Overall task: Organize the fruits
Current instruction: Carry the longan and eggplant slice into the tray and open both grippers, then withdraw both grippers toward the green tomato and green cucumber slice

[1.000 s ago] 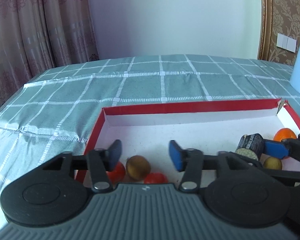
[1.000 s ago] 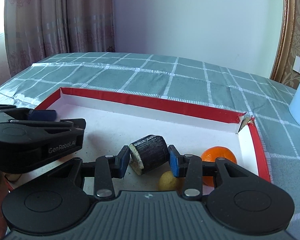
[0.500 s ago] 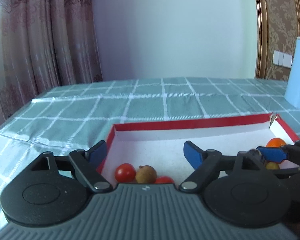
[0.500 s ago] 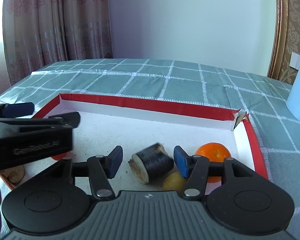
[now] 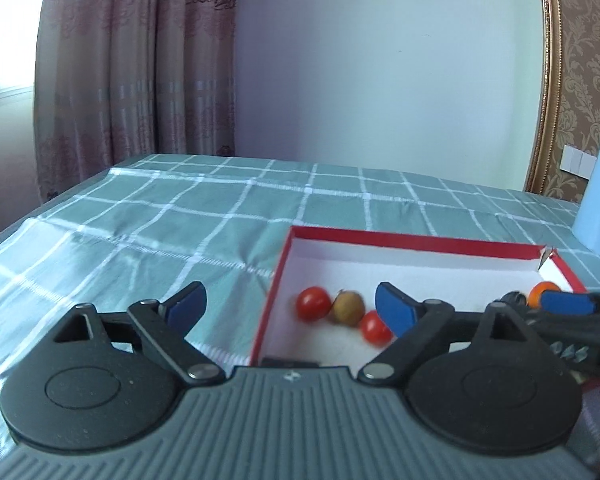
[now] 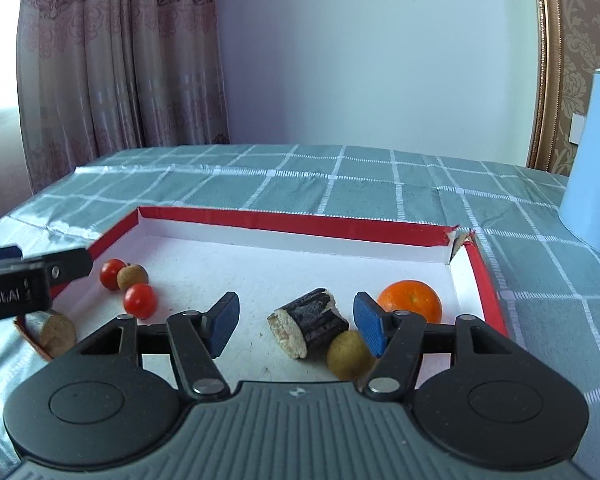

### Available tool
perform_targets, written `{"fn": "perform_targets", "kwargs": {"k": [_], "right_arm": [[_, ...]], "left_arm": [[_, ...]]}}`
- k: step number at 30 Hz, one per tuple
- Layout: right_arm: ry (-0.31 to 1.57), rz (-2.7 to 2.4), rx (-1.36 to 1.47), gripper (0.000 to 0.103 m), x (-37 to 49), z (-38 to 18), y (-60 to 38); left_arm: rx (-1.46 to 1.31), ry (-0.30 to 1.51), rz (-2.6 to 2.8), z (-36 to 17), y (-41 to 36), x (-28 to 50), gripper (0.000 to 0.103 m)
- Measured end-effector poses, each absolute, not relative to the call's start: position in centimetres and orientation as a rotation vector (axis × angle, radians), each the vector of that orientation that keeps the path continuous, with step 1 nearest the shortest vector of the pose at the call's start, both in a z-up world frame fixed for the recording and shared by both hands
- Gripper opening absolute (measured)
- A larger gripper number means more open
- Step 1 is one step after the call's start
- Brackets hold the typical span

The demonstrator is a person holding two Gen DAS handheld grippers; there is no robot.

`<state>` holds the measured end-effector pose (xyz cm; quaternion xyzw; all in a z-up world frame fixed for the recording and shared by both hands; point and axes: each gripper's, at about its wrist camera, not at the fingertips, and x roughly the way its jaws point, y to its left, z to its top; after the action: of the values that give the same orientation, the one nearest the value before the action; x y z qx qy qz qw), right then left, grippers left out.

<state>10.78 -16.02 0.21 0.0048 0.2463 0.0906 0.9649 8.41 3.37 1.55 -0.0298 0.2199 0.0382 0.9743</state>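
Both my grippers, left (image 5: 288,308) and right (image 6: 296,322), have just spread wide, empty; dark-skinned cut sugarcane stub (image 6: 308,326) lies loose in red-rimmed white cardboard tray (image 6: 300,220); risk: my right pad nudges it, rolling it into orange (image 6: 410,300)

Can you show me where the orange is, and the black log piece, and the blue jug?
orange (image 6: 410,299), right wrist view, front skin
black log piece (image 6: 314,317), right wrist view, dark bark
blue jug (image 6: 594,184), right wrist view, side wall

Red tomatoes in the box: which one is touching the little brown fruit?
The far tomato, nearest the red wall of the box, presses against the brown fruit. The other tomato sits alone, closer to the camera.
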Motion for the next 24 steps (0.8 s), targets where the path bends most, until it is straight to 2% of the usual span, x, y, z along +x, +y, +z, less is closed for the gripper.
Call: {"fn": "perform_targets", "kwargs": {"k": [4,15,18,24], "right_arm": [[0.467,0.201,0.046,0.063,8.7,0.9,-16.7],[0.481,0.291,0.130,0.063,2.9,0.0,-18.1],[0.474,0.294,0.119,0.068,1.4,-0.4,-18.3],[0.472,0.321,0.123,0.068,0.5,-0.7,-18.2]], "left_arm": [[-0.074,0.445,0.096,1.3,4.1,7.5,0.096],[-0.040,0.442,0.112,1.0,3.9,6.7,0.098],[-0.035,0.443,0.108,0.9,3.9,6.6,0.100],[-0.030,0.440,0.109,0.9,3.8,6.4,0.103]]}}
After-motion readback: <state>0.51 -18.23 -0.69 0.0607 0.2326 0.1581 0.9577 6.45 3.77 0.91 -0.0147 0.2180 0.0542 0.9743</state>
